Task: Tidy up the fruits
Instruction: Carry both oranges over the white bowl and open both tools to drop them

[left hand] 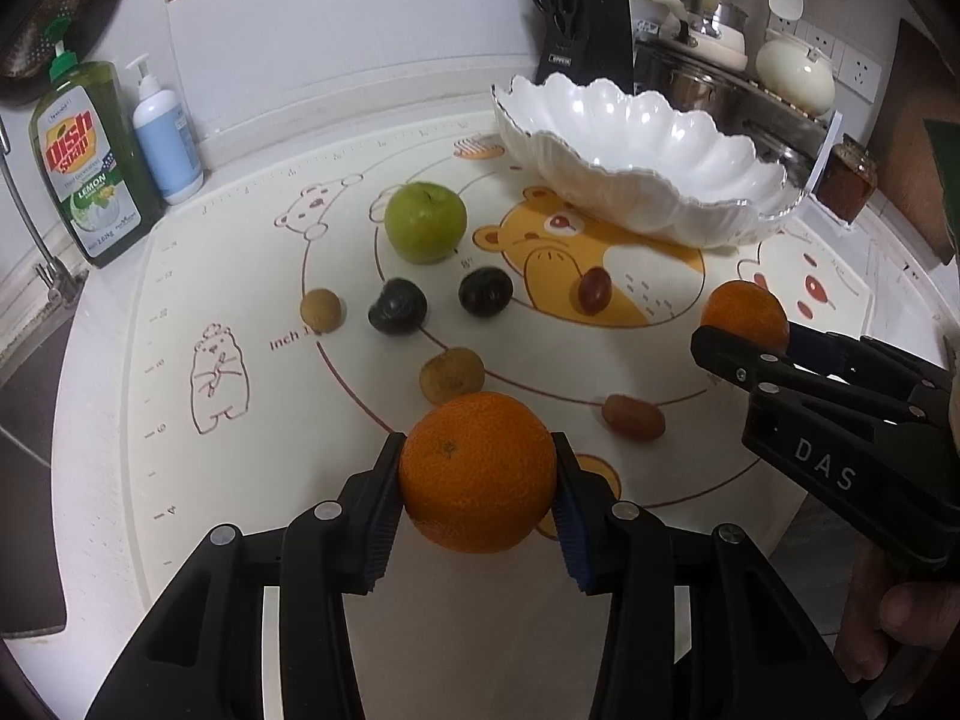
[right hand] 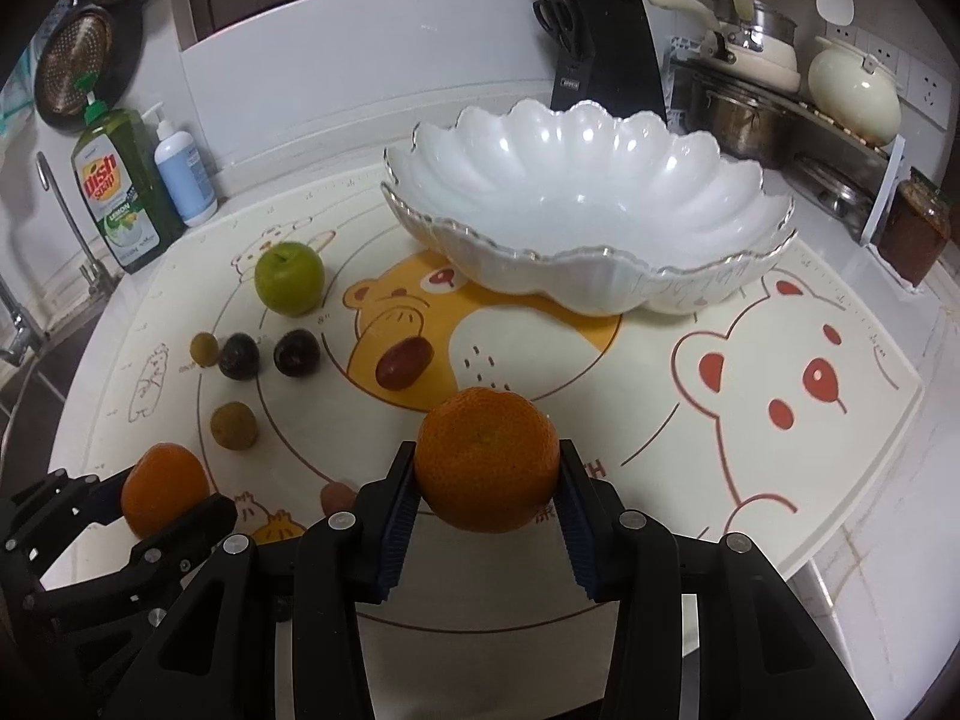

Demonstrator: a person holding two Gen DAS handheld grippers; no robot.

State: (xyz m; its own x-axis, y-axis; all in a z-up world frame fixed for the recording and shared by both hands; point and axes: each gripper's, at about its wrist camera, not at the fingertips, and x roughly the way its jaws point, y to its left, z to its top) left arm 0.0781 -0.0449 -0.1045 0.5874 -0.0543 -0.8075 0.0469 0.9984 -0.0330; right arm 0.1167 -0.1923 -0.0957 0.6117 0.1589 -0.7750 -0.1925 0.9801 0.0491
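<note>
My left gripper (left hand: 477, 501) is shut on an orange (left hand: 477, 471) above the near part of the bear-print mat (left hand: 180, 276). My right gripper (right hand: 487, 495) is shut on a second orange (right hand: 487, 459); that orange also shows in the left wrist view (left hand: 747, 312), right of centre. A white scalloped bowl (right hand: 576, 180) stands empty at the back of the mat. On the mat lie a green apple (left hand: 425, 221), two dark plums (left hand: 397, 306) (left hand: 486, 292), a red date (left hand: 594, 290), a brownish date (left hand: 633, 417) and two small brown longans (left hand: 321, 308) (left hand: 451, 375).
A dish soap bottle (left hand: 90, 162) and a pump bottle (left hand: 165, 138) stand at the back left by a tap (left hand: 36, 240). A knife block (left hand: 585, 30), pots (left hand: 708, 72) and a jar (left hand: 849, 174) stand at the back right. The counter edge runs along the right.
</note>
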